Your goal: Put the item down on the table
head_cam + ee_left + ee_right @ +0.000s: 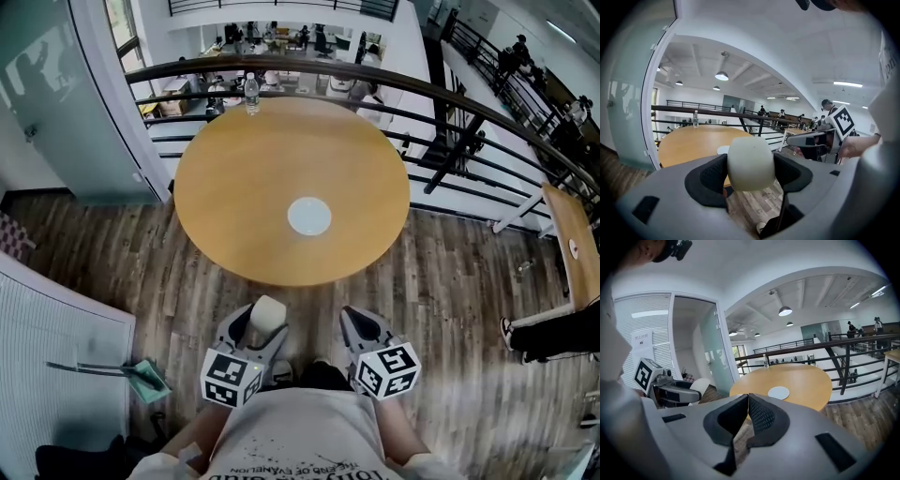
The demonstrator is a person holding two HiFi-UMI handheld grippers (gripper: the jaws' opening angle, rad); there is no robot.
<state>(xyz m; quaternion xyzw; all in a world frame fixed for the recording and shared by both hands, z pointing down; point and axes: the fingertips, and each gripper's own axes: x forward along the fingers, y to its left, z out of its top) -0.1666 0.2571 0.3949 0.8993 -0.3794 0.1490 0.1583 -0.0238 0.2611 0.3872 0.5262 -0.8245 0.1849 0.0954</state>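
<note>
Head view first: the left claw (pixel 266 323) sits close to the person's body, pinching a cream-white rounded item (pixel 268 311) that stands up between its grey jaws. It hangs over the wood-plank floor (pixel 450 281), just short of the near edge of the round wooden surface (pixel 234 178), so nothing is set down yet. Carrying it upright looks sensible, since it can then land on its base. The right claw (pixel 356 323) rides alongside it. A flat white disc (pixel 308 216) marks the middle of the surface, and a clear water bottle (pixel 251 92) stands at the far edge by the dark railing (pixel 450 98).

Over to the left gripper view: the item (pixel 751 163) fills the gap, with a dark ribbed pad pressed against each flank. Its skin is smooth and matte and its corners are softly rounded. Those textured pads are probably what stops so plain a surface from slipping. Beyond it, the warm, satin-finished tabletop shows plenty of bare wood.

Right gripper view now: this claw (pixel 748 416) is pressed together, its meshed black pads meeting in one line with nothing between them. It seems to be a spare, free to steady things if needed. At the left of this view the other claw shows with its pale load.

My read is that the job has barely begun. The item needs to travel forward over bare wood, clear of the disc, then be lowered before the grip is released.
</note>
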